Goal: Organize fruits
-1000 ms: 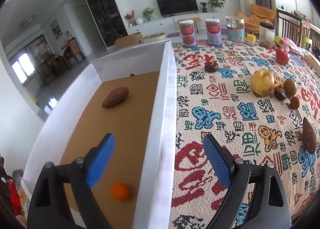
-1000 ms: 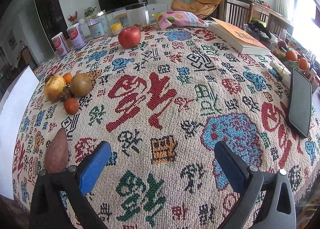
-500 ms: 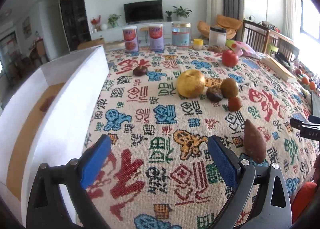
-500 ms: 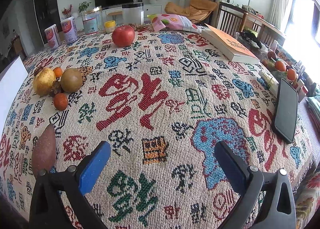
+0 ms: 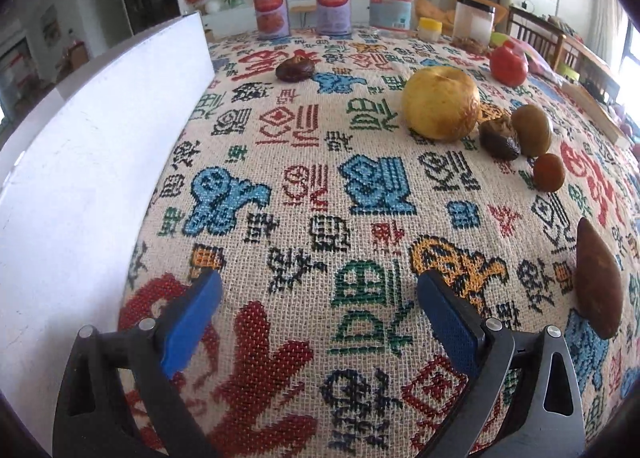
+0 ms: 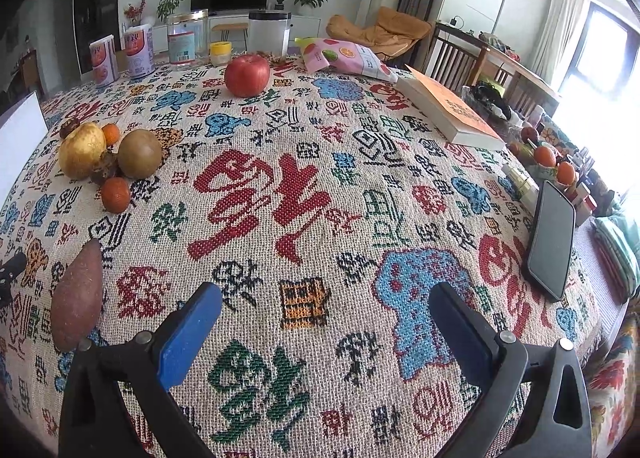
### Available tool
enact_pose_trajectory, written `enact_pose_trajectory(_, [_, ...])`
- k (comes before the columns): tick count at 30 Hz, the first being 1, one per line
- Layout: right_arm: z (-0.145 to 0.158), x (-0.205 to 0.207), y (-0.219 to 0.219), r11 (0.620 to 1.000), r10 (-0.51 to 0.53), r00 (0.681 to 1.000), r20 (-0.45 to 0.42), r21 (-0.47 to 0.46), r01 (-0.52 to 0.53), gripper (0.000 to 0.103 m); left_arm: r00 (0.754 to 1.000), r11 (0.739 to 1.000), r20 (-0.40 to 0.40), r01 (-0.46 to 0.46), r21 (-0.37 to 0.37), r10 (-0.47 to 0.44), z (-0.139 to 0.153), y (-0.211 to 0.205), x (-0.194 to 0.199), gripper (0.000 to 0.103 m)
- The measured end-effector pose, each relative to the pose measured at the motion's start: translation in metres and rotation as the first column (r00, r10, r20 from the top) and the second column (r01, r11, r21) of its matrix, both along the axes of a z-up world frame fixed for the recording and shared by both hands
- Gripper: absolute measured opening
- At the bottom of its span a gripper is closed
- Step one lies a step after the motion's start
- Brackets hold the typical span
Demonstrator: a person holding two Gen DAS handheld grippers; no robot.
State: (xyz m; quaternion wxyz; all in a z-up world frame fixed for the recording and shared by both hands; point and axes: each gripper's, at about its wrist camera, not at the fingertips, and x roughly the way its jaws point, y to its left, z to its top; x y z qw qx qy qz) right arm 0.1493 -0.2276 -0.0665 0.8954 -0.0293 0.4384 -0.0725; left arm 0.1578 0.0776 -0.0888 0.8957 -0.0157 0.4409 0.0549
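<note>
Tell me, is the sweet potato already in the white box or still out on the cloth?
Out. The sweet potato lies on the patterned cloth, apart from the white box.

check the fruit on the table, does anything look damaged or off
Two dark, shrivelled fruits stand out: one wedged between the yellow pear and the kiwi, at, another alone near the white box, at. They look wrinkled and dried; the rest seems sound.

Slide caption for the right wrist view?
Open right gripper hovers over patterned tablecloth; sweet potato at left.
</note>
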Motion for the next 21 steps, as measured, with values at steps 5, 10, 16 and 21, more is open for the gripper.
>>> enact_pose_trajectory(5, [-0.008,0.007,-0.005,0.999,0.01,0.999,-0.049,0.053,-0.008,0.103,1.0,1.0,-0.002,-0.006,-0.002,0.006,-0.001,-0.002,0.001,0.102])
enact_pose_trajectory(10, [-0.024,0.016,-0.013,0.994,0.012,0.991,-0.132,0.11,0.003,0.103,1.0,1.0,-0.003,-0.006,-0.002,0.006,-0.002,-0.001,0.002,0.102])
enact_pose_trajectory(16, [-0.032,0.02,-0.017,0.991,0.01,0.984,-0.178,0.135,0.014,0.103,1.0,1.0,-0.003,-0.006,-0.002,0.006,-0.002,-0.001,0.002,0.102])
enact_pose_trajectory(21, [-0.037,0.022,-0.02,0.987,0.007,0.979,-0.204,0.156,0.025,0.103,1.0,1.0,-0.002,-0.006,-0.002,0.006,-0.002,-0.002,0.001,0.102])
